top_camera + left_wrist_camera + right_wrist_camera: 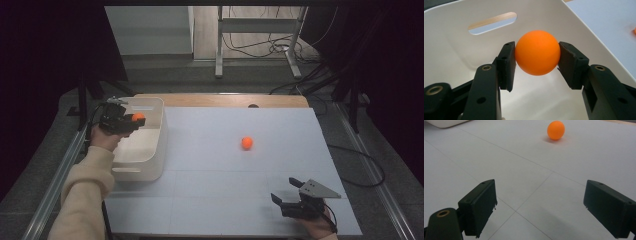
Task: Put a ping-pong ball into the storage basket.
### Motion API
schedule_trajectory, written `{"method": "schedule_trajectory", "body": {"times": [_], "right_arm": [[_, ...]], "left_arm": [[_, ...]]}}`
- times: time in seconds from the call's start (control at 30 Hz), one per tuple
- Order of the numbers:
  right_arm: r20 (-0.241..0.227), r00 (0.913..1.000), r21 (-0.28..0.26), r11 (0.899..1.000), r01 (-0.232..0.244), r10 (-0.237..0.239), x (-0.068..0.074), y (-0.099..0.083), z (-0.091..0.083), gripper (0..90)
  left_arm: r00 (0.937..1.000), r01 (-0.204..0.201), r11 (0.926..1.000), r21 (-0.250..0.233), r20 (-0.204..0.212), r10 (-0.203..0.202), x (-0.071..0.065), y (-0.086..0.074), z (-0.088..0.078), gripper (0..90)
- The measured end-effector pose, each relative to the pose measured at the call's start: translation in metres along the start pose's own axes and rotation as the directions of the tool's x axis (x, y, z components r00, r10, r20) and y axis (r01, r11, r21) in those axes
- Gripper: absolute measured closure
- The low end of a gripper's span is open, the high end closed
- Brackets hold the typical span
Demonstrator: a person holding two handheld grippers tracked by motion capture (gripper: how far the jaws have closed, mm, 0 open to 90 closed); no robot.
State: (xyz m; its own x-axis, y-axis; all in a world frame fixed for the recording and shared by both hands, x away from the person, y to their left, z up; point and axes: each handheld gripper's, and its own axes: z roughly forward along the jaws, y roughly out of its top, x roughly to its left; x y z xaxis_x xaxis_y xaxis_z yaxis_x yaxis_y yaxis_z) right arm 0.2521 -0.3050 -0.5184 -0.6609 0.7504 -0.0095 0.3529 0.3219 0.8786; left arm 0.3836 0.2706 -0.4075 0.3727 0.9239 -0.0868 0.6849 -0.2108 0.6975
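An orange ball (537, 52) sits pinched between the black pads of my left gripper (536, 62), held over the inside of the white bin (454, 57). From above, that ball (138, 117) and the left gripper (136, 121) hang over the bin (150, 165) at the table's left. A second orange ball (247, 143) lies loose on the white table (220, 200) near the middle. My right gripper (286, 191) rests near the front right, open and empty, pointing toward that ball (555, 130).
The bin has a slot handle (492, 22) in its far wall. A wooden strip (225, 100) runs along the table's far edge. Metal rails flank both sides. A desk frame (260, 40) and cables stand on the floor beyond.
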Motion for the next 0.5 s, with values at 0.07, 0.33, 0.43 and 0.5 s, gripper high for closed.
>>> {"method": "schedule_trajectory", "body": {"times": [0.07, 0.33, 0.43, 0.5], "right_arm": [[0.000, 1.0000, -0.002, 1.000, 0.000, 0.000, -0.0001, 0.0000, -0.0001, 11.7], [0.000, 1.0000, -0.001, 1.000, -0.001, 0.001, 0.0001, 0.0000, -0.0003, 11.7], [0.001, 1.0000, -0.001, 1.000, -0.001, 0.001, 0.0000, 0.0000, -0.0003, 11.6], [0.001, 1.0000, -0.001, 1.000, 0.000, 0.000, 0.0000, 0.0000, -0.0002, 11.7]], "left_arm": [[1.0000, -0.001, 1.0000, 0.003, 0.001, 0.001, -0.0003, 0.0003, 0.0005, 50.0], [0.9990, 0.032, 0.9994, -0.011, -0.031, -0.033, -0.0013, 0.0024, 0.0021, 27.5], [0.9991, 0.040, 0.9982, -0.044, -0.014, -0.041, -0.0027, 0.0029, -0.0011, 17.8], [0.9993, 0.038, 0.9973, -0.063, 0.007, -0.038, -0.0038, 0.0031, -0.0035, 17.3]]}}
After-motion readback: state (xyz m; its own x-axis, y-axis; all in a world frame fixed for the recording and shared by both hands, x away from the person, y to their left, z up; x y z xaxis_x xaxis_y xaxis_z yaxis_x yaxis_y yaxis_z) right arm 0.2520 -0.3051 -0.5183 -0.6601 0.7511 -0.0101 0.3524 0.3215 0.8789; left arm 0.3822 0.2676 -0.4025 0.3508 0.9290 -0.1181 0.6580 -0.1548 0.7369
